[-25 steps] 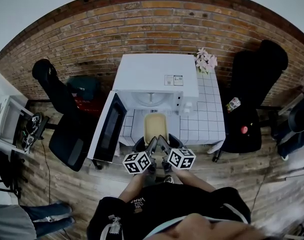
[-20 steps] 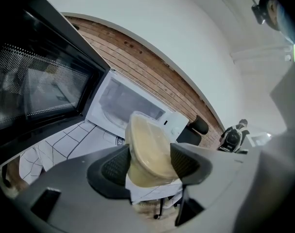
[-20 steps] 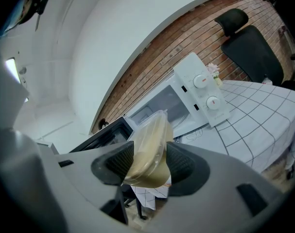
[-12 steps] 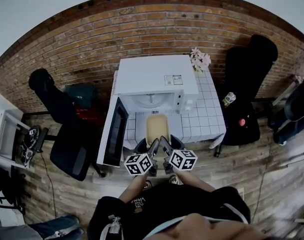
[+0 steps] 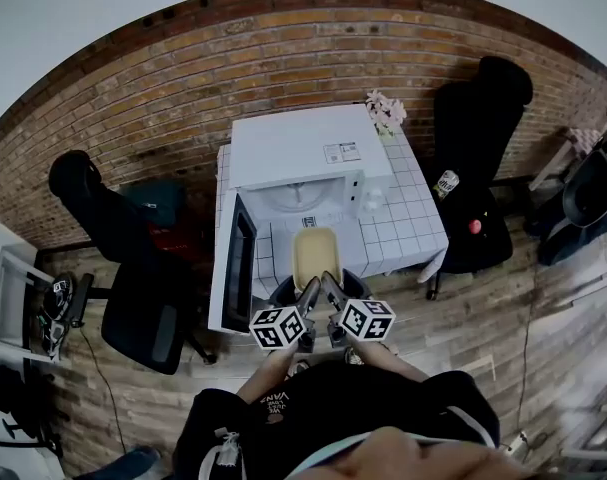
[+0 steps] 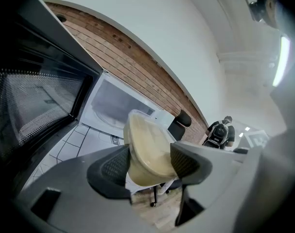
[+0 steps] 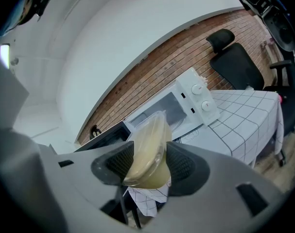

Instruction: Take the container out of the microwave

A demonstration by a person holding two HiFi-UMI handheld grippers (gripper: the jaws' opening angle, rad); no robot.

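A clear tub of beige food, the container (image 5: 315, 256), hangs over the front of the white tiled table (image 5: 408, 230), outside the white microwave (image 5: 303, 158). Its black-framed door (image 5: 233, 263) stands swung open at the left. My left gripper (image 5: 307, 290) and right gripper (image 5: 330, 289) both grip the tub's near end. In the left gripper view the pads of the left gripper (image 6: 149, 163) press on the container (image 6: 146, 149), with the open microwave (image 6: 113, 105) behind. In the right gripper view the right gripper (image 7: 146, 165) clamps the container (image 7: 148, 147) the same way.
Pink flowers (image 5: 385, 111) stand at the table's back right corner. Black office chairs are at the left (image 5: 143, 303) and right (image 5: 473, 158), the right one with a can (image 5: 445, 182) on it. A brick wall runs behind. A person with a backpack (image 6: 219, 132) stands far off.
Both grippers still grip the container and have drawn it slightly back from the microwave towards me. The head view has swung, so the table and chairs sit shifted and turned.
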